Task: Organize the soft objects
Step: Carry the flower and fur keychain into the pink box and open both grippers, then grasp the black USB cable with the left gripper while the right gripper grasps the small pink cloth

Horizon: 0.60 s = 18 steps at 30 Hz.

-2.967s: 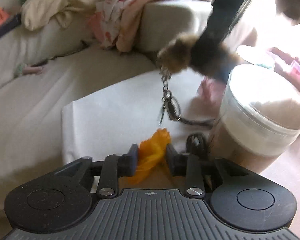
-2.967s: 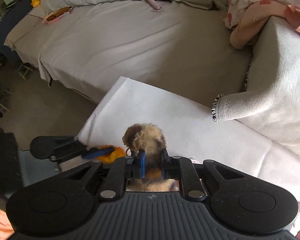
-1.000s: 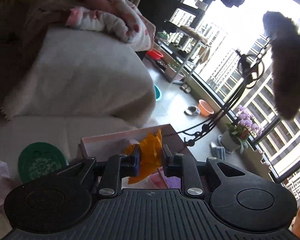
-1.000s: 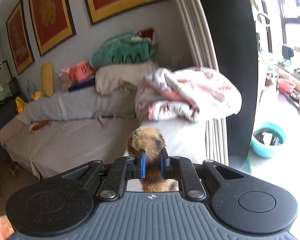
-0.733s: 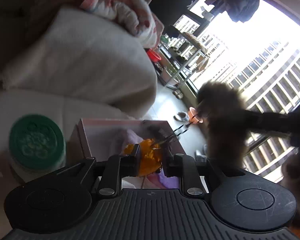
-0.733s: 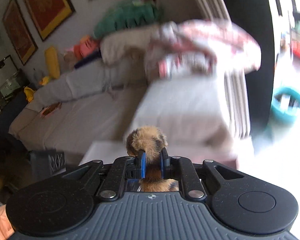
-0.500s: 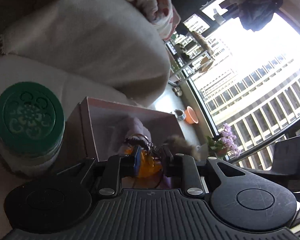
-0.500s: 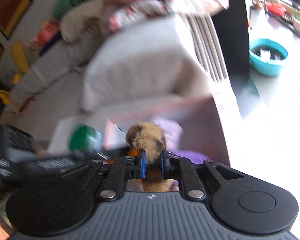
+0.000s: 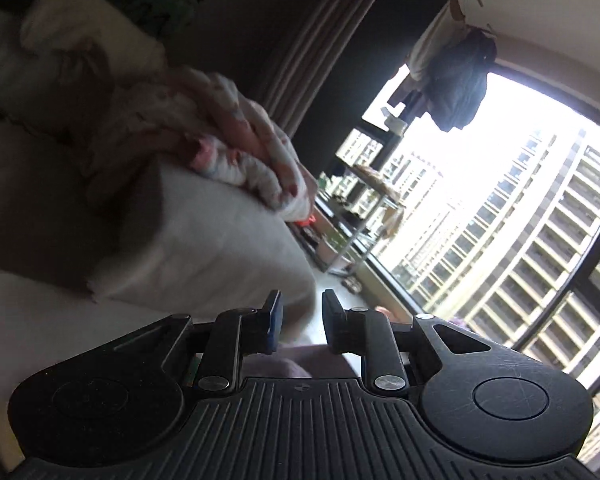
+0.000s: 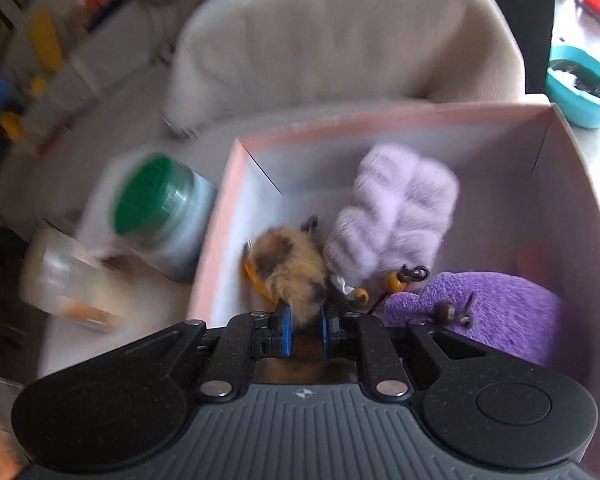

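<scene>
right gripper [image 10: 303,330]: jaws clamped on brown furry charm [image 10: 290,270], held inside pink box [image 10: 420,118], touching lilac plush [image 10: 396,216] | purple plush [image 10: 496,312] at box's right | left gripper [image 9: 300,322]: jaws narrowly apart, nothing between | green-lidded jar [image 10: 160,204] just left of box

My right gripper [image 10: 303,330] points steeply down, its blue pads clamped tight on a furry brown toy [image 10: 290,270] that sticks out toward 11 o'clock from the jaws. My left gripper [image 9: 299,320] points only slightly below level, wrist rolled so the room tilts, jaws parted a little with nothing between the pads.
</scene>
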Available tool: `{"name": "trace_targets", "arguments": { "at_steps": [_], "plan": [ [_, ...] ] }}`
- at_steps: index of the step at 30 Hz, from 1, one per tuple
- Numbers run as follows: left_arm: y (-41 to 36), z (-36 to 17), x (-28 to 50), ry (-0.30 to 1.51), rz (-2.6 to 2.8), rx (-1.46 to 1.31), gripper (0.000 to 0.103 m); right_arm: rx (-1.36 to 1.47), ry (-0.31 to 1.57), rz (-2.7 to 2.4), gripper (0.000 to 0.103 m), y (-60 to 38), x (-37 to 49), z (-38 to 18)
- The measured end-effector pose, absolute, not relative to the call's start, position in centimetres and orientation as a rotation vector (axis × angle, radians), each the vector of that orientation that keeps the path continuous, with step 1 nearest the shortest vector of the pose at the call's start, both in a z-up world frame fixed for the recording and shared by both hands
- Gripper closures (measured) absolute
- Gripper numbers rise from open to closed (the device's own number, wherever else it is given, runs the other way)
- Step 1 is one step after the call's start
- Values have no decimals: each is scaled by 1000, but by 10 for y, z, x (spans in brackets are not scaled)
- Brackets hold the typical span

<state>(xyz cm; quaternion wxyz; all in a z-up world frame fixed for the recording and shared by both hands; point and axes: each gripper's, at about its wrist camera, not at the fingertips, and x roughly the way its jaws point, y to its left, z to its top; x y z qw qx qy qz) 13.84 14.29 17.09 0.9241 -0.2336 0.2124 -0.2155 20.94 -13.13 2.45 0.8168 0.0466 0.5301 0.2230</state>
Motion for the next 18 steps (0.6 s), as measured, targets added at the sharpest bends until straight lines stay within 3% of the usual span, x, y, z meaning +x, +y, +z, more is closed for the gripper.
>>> {"name": "trace_targets", "arguments": {
  "at_steps": [2,5,7,9,12,18],
  "plan": [
    [172,177,111,369,-320,-408,79,33,1107,460,89,-124,203,28],
    [219,164,92,353,-143,-337,79,-50,1115,442,67,-119,198,32],
    [247,148,84,402,-46,-314,79,-78,1116,427,57,-117,195,40],
    [269,126,74,468,8,-299,79,-81,1093,413,55,-119,190,55],
    [279,91,70,585,-34,-253,79,-75,1022,373,40,-119,186,85],
    [260,53,68,661,-199,-109,79,-97,936,417,32,-96,180,143]
  ]
}}
